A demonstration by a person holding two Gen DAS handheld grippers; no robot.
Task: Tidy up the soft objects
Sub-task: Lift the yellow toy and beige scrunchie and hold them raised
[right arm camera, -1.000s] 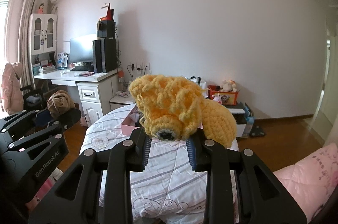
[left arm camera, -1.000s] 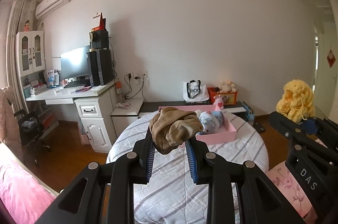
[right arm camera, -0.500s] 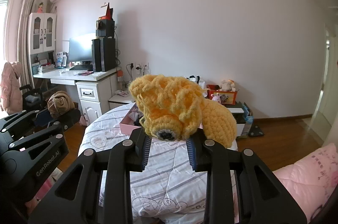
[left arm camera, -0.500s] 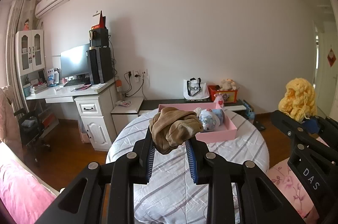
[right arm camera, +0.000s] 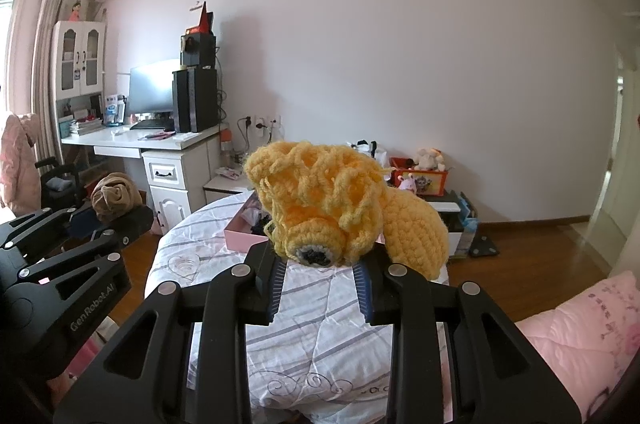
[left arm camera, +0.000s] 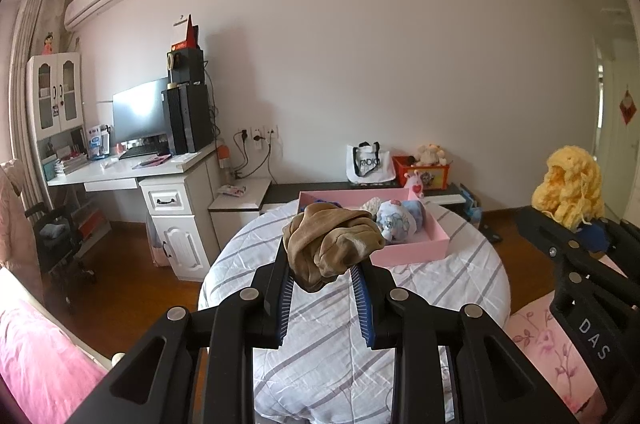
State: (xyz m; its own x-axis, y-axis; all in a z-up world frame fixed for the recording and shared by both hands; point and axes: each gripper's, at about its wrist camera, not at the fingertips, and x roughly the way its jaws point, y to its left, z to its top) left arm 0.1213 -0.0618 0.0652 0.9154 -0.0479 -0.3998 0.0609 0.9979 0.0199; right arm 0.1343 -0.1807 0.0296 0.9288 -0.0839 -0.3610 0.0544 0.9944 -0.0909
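My left gripper (left arm camera: 322, 264) is shut on a crumpled brown cloth (left arm camera: 330, 244), held in the air before the round table. My right gripper (right arm camera: 318, 264) is shut on a yellow crocheted toy (right arm camera: 328, 207). On the table stands a pink tray (left arm camera: 412, 250) holding a pale blue plush (left arm camera: 398, 220) and other soft items. In the left wrist view the yellow toy (left arm camera: 570, 189) shows at the right, above the other gripper's black frame. The brown cloth (right arm camera: 114, 195) appears at the left of the right wrist view. The yellow toy hides most of the pink tray (right arm camera: 240, 234) there.
The round table (left arm camera: 472, 288) has a white striped cover. A white desk (left arm camera: 132, 171) with a monitor and computer tower stands at the left. A low dark bench (left arm camera: 288, 191) by the wall carries a tote bag and a red box of toys. Pink bedding (right arm camera: 580, 328) lies at the lower right.
The left wrist view has edged slightly, so the table and tray sit a little differently in frame. Both grips and the right hand are unchanged.
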